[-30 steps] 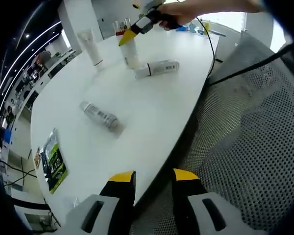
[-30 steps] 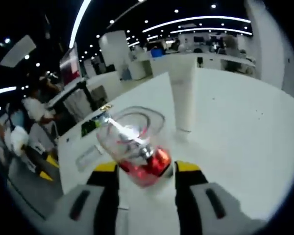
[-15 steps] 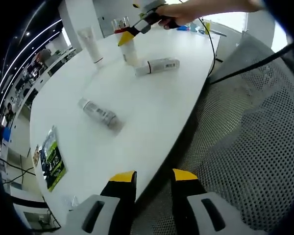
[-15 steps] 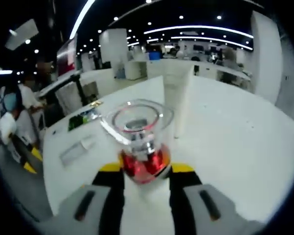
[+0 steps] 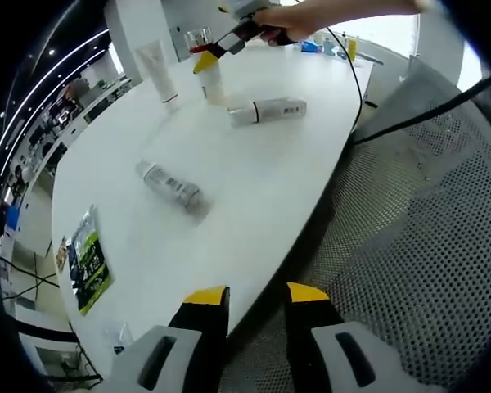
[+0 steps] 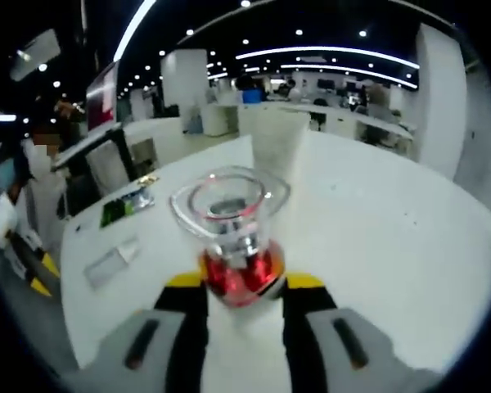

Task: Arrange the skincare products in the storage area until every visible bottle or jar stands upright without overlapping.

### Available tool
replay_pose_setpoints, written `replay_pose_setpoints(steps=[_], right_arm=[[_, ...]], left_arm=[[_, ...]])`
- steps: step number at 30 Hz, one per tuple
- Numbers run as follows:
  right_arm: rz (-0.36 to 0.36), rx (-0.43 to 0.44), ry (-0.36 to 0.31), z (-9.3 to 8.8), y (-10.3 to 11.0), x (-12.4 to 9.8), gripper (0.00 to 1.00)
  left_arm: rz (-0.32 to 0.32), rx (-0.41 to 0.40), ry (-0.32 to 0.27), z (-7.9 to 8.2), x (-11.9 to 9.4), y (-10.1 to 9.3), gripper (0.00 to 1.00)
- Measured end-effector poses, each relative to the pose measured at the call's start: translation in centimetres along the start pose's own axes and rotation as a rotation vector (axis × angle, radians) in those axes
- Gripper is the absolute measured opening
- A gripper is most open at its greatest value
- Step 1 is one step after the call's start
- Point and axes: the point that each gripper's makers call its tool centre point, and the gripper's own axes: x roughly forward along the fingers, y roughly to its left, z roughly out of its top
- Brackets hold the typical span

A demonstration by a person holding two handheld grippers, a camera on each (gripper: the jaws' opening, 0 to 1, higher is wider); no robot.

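A long white table (image 5: pixel 254 188) curves through a big open hall, a grey mesh chair (image 5: pixel 409 246) drawn up against its edge. Curved strip lights (image 6: pixel 335 56) and spotlights shine from a dark ceiling over distant white counters (image 6: pixel 344 123) and a white pillar (image 6: pixel 184 82).

White surface (image 5: pixel 254 188) seen curving, rounded edge toward camera. Green printed leaflet (image 5: pixel 86 262) laid flat near one edge of surface. Perforated mesh chair (image 5: pixel 409 246) set just beside opposite edge. Black cable (image 5: pixel 353 78) draped over that edge. Ceiling light strips (image 6: pixel 311 56) and distant white desks (image 6: pixel 221 115) seen beyond.
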Motion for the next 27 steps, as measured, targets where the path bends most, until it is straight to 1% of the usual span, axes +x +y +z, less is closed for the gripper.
replay_pose_setpoints(steps=[5,7,11,15,19,26,27], right_arm=[[-0.015,0.013,-0.018,1.2,-1.4,0.5,0.32],[-0.018,0.035,-0.041,2.0,-2.1,0.7,0.32],[-0.02,0.046,-0.048,2.6,-2.9,1.0,0.32],[-0.019,0.011,-0.039,2.8,-3.3,1.4,0.32],[-0.029,0.037,-0.048,3.0,-4.5,1.8,0.32],[-0.035,0.026,-0.039,3.0,-5.5,2.2,0.32],[-0.034,0.024,-0.036,2.9,-5.6,2.3,0.32]], left_arm=[[0.008,0.006,-0.015,0.2,-0.1,0.0,0.25],[0.008,0.002,-0.01,0.1,-0.1,0.1,0.25],[0.011,-0.008,-0.005,0.0,0.0,0.2,0.25],[0.02,-0.007,-0.015,0.2,-0.1,0.5,0.25],[0.029,-0.004,-0.018,0.5,0.0,1.1,0.25],[0.038,0.014,-0.026,1.6,0.5,1.9,0.25],[0.043,-0.006,-0.052,1.8,0.6,1.9,0.26]])
